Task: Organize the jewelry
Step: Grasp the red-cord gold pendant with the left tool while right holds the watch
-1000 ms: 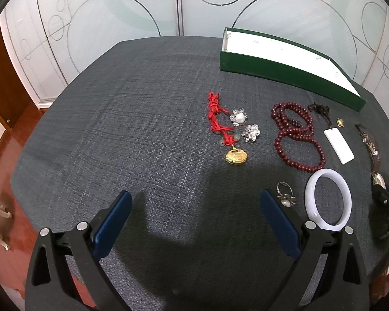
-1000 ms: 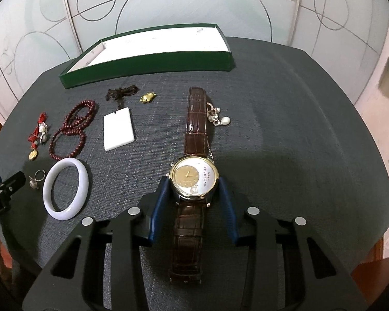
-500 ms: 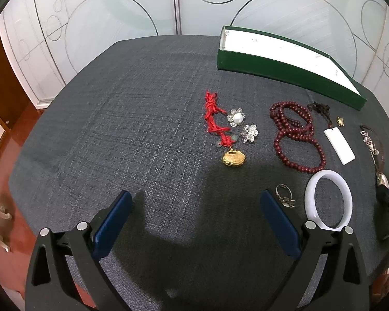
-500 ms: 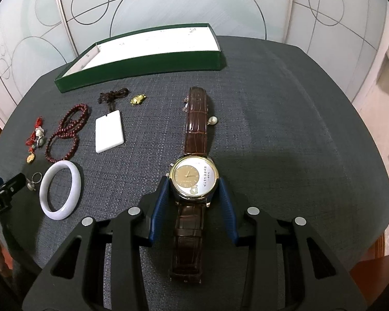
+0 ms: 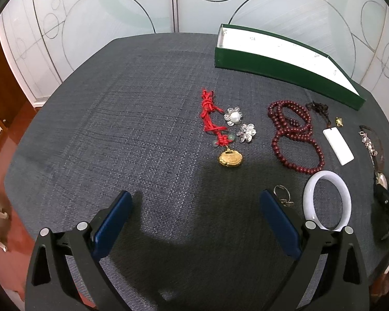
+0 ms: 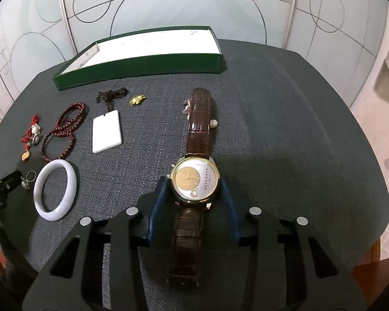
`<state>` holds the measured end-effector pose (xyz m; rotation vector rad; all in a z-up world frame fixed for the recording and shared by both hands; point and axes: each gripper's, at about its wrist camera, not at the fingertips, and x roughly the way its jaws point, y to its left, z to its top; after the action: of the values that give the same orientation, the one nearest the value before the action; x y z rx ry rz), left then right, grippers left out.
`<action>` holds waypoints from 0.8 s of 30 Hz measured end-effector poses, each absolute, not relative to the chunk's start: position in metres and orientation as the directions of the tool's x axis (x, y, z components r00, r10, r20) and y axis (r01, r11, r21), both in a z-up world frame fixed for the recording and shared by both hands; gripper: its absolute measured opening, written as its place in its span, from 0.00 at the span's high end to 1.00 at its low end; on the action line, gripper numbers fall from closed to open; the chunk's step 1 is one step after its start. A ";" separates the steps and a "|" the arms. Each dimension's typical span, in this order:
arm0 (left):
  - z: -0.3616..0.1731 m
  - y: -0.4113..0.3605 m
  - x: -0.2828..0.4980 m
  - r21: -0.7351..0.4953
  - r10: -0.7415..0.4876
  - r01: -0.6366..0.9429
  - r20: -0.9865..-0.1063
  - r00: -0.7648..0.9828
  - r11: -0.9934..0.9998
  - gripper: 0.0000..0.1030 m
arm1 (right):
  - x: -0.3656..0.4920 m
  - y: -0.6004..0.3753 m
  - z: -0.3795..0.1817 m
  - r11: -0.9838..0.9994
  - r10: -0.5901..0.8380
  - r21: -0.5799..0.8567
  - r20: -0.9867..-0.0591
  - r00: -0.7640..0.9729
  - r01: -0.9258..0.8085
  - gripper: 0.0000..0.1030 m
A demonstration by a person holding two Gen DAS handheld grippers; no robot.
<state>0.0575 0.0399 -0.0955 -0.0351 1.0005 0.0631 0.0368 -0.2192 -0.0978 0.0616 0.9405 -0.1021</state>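
Observation:
My right gripper is shut on a gold-faced watch with a brown leather strap, held just above the dark tablecloth. The strap's far end covers part of a small pearl charm. A green box with a white lining stands at the back. My left gripper is open and empty over bare cloth. Ahead of it lie a red cord with a gold locket, two flower brooches, dark red beads, a white pendant, a ring and a white bangle.
The table edge drops to a wooden floor at the left and front right. Frosted glass panels stand behind the table. A small gold charm lies near the box.
The right gripper has lifted the watch and carried it slightly; the scene shifts left and the strap's far end now hides most of the pearl charm. The left gripper has stayed nearly still.

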 end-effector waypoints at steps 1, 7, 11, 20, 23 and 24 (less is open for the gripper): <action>-0.095 0.040 0.058 -0.012 0.025 -0.065 -0.840 0.541 0.998 0.05 | 0.036 -0.220 -0.098 0.993 -0.058 0.011 -0.809 0.586 0.114 0.61; -0.093 0.035 0.061 -0.061 -0.034 -0.031 -0.835 0.549 0.998 0.05 | 0.035 -0.221 -0.098 0.993 -0.051 0.020 -0.807 0.588 0.115 0.61; -0.092 0.033 0.063 -0.051 -0.029 -0.026 -0.834 0.551 0.998 0.05 | 0.034 -0.221 -0.098 0.993 -0.048 0.025 -0.805 0.591 0.115 0.61; -0.082 0.044 0.063 -0.015 0.009 -0.037 -0.819 0.574 0.999 0.05 | 0.033 -0.222 -0.098 0.993 -0.041 0.036 -0.799 0.600 0.116 0.61; -0.081 0.047 0.065 -0.009 0.013 -0.037 -0.822 0.569 0.999 0.20 | 0.032 -0.222 -0.098 0.993 -0.042 0.035 -0.797 0.602 0.115 0.61; -0.083 0.048 0.068 -0.017 0.002 -0.029 -0.831 0.557 0.999 0.37 | 0.032 -0.222 -0.098 0.993 -0.040 0.037 -0.797 0.603 0.115 0.61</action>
<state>0.0680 0.0476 -0.0830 -0.0294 0.9804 0.0181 0.0325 -0.2220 -0.0984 0.0873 0.9196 -0.0895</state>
